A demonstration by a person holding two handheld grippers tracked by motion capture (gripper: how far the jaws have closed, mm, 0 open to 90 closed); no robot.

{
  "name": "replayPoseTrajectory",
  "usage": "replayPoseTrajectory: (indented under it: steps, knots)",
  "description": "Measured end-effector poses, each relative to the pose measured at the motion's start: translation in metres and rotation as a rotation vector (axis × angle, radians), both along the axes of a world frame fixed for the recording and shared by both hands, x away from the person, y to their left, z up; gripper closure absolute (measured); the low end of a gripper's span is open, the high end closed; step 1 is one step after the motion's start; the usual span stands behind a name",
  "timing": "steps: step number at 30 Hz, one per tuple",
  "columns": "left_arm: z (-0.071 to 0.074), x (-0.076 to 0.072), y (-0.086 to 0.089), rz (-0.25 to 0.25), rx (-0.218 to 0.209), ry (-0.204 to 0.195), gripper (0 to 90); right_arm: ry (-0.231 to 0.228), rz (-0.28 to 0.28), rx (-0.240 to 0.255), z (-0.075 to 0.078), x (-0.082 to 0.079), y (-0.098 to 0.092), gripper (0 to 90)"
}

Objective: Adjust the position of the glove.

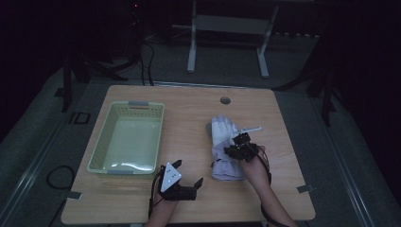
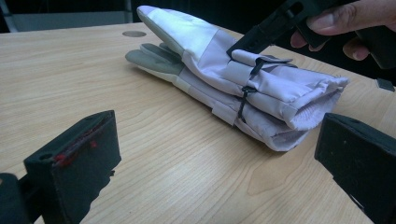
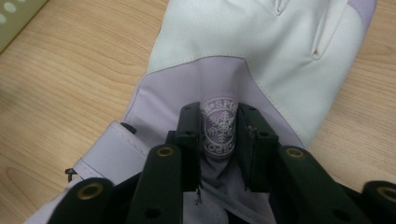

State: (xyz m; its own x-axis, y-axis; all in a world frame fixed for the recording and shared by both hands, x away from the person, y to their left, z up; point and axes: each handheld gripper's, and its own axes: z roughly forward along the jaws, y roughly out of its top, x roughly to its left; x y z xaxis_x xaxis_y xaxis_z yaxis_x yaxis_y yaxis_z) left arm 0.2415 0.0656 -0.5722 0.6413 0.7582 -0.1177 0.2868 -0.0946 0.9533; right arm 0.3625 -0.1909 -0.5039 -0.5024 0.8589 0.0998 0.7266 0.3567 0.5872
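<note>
High view: the pale lilac-and-white padded ski gloves (image 1: 223, 147) lie on the wooden tabletop (image 1: 189, 198), right of the pale green plastic basket (image 1: 127, 137).

Left gripper view: the left gripper (image 2: 205, 172) stands released, fingers wide apart, near the gloves' cuff.

Right gripper view: the right gripper (image 3: 218, 140) pinches a fold of glove fabric at the snowflake badge (image 3: 218, 128); such a shallow, loosening pinch could slip off when lifted.

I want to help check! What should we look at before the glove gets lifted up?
1. Right gripper over the ski glove: ok, its fingers sit either side of the snowflake badge.
2. Fabric truly pinched: cannot tell.
3. Both gloves tied together by the black tie: ok.
4. Left gripper out of the way: ok, open and apart from the glove.
5. Basket ready: ok, nothing inside.
6. Table between glove and basket: ok, bare.
</note>
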Motion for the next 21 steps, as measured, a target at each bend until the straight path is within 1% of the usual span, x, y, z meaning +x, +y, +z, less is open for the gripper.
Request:
replayPoseTrajectory:
  steps: [1,5,6,8,10,12,13,14,15,16,17,19,20,21]
  knots:
    - [0.000,0.000,0.000,0.000,0.001,0.003,0.3,-0.003,0.004,0.003,0.001,0.000,0.000,68.2]
    - [0.000,0.003,0.001,-0.008,-0.012,0.014,0.3,-0.057,0.037,0.026,0.007,-0.004,-0.003,63.4]
    - [0.000,0.003,0.001,-0.007,-0.013,0.022,0.2,-0.074,0.044,0.029,0.009,-0.005,-0.004,60.9]
    - [0.000,0.005,0.001,-0.012,-0.019,0.037,0.3,-0.109,0.061,0.034,0.013,-0.007,-0.007,50.6]
    - [0.000,0.009,0.001,-0.039,-0.007,0.082,0.2,-0.145,0.088,0.045,0.017,-0.009,-0.012,44.0]
    - [0.000,0.014,-0.002,-0.044,0.011,0.108,0.2,-0.158,0.100,0.055,0.023,-0.011,-0.017,34.0]
    - [0.001,0.017,-0.004,-0.061,0.019,0.128,0.3,-0.163,0.103,0.072,0.025,-0.011,-0.019,29.7]
    - [0.002,0.019,-0.005,-0.080,0.019,0.151,0.3,-0.159,0.120,0.085,0.026,-0.012,-0.022,27.5]
    - [0.002,0.021,-0.006,-0.102,0.010,0.176,0.3,-0.165,0.126,0.096,0.028,-0.013,-0.023,26.1]
    - [0.004,0.022,-0.007,-0.109,0.021,0.187,0.3,-0.179,0.132,0.108,0.029,-0.014,-0.026,22.6]
    - [0.005,0.021,-0.008,-0.106,0.019,0.190,0.3,-0.192,0.137,0.121,0.031,-0.015,-0.028,19.1]
    - [0.009,0.022,-0.009,-0.110,0.010,0.196,0.3,-0.210,0.152,0.150,0.034,-0.017,-0.033,14.8]
    - [0.011,0.022,-0.009,-0.105,0.013,0.194,0.3,-0.200,0.164,0.156,0.035,-0.017,-0.036,14.2]
    - [0.013,0.021,-0.010,-0.101,0.019,0.191,0.7,-0.210,0.165,0.171,0.035,-0.017,-0.039,14.4]
